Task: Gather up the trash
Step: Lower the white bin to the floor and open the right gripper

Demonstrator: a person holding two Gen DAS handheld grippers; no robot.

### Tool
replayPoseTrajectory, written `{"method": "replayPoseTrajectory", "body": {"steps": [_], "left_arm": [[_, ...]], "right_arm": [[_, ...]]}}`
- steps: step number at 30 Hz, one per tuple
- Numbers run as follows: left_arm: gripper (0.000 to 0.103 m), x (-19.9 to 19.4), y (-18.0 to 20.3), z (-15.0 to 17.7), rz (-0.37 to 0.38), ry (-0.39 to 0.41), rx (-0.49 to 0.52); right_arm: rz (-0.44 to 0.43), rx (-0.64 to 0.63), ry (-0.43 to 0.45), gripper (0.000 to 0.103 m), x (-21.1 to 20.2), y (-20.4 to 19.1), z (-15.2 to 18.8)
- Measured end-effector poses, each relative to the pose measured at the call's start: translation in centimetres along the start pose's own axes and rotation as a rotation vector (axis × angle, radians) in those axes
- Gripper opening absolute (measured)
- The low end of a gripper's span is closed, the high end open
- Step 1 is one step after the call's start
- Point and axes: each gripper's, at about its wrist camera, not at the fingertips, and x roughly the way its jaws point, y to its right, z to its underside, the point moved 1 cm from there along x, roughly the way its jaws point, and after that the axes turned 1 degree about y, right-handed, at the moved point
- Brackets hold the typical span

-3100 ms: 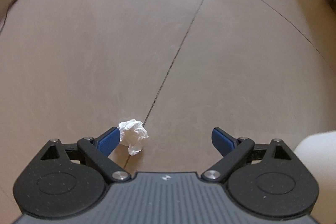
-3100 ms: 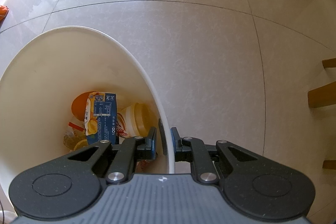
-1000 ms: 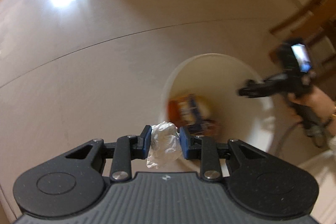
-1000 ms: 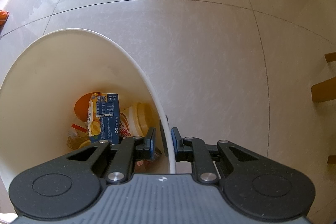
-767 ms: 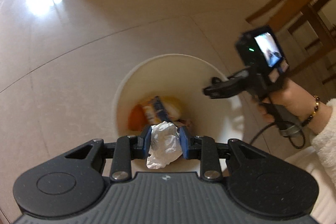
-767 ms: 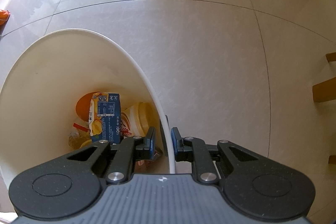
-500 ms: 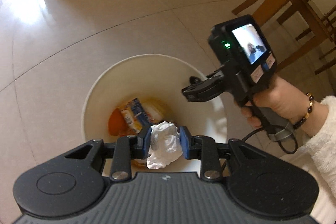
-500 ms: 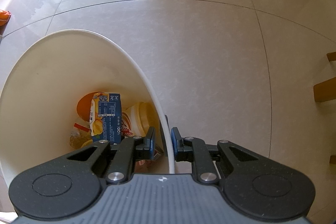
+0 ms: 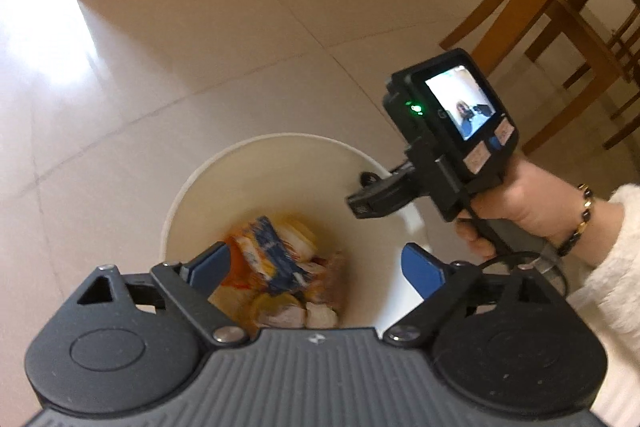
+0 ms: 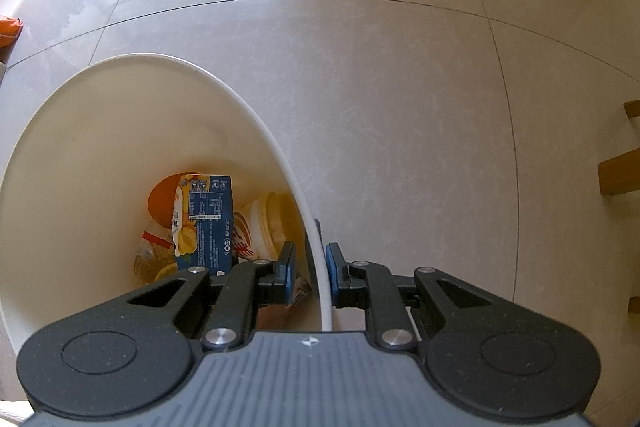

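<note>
Floor tiles [image 10: 400, 107] surround the white bin [image 9: 280, 155]. The right gripper [image 10: 308, 271] pinches its rim [image 10: 316, 267]. The left gripper [image 9: 316, 263], jaws just spread wide and empty, hangs above blurred wrappers [image 9: 276, 259]; the crumpled tissue cannot be singled out among them.

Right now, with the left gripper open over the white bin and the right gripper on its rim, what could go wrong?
1. The right gripper pinches only the thin rim of the bin; a pull might tip it and spill the trash.
2. The left gripper, whose jaws have just been opening, hangs empty close beside the right hand; moving either carelessly could make them collide.
</note>
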Motion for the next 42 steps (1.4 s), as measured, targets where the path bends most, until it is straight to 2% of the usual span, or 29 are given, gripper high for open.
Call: {"method": "replayPoseTrajectory", "body": {"steps": [4,5,12,17,21,25,31,35,42], "left_arm": [[0.096,-0.7,-0.1,0.8,-0.084,0.049,0.035],[0.096,-0.7,-0.2,1.1,-0.104,0.055,0.033],[0.098,-0.3,-1.2,3.8,-0.205,0.061,-0.054],[0.098,0.0,-1.6,5.0,-0.295,0.060,-0.124],[0.099,-0.3,-1.4,5.8,-0.374,0.050,-0.138],[0.099,-0.4,-1.7,6.5,-0.385,0.032,-0.189],[0.099,-0.5,-2.1,7.6,-0.364,-0.005,-0.297],[0.099,-0.2,-1.9,8.1,-0.372,-0.030,-0.322],[0.099,-0.7,-1.0,8.5,-0.367,-0.043,-0.330]], "right_arm": [[-0.003,0.000,-0.001,0.021,0.0,0.0,0.0],[0.001,-0.004,0.000,0.023,0.0,0.0,0.1],[-0.015,-0.010,0.016,0.035,-0.9,-0.5,0.6],[-0.044,-0.007,0.031,0.057,-2.2,-1.0,1.6],[-0.049,-0.010,0.051,0.069,-3.5,-1.8,2.6],[-0.033,-0.033,0.065,0.075,-4.8,-2.7,3.9],[0.008,-0.049,0.090,0.088,-6.6,-3.4,6.3],[0.007,-0.021,0.098,0.096,-8.1,-3.7,8.2],[0.026,0.008,0.156,0.103,-12.2,-4.7,11.0]]}}
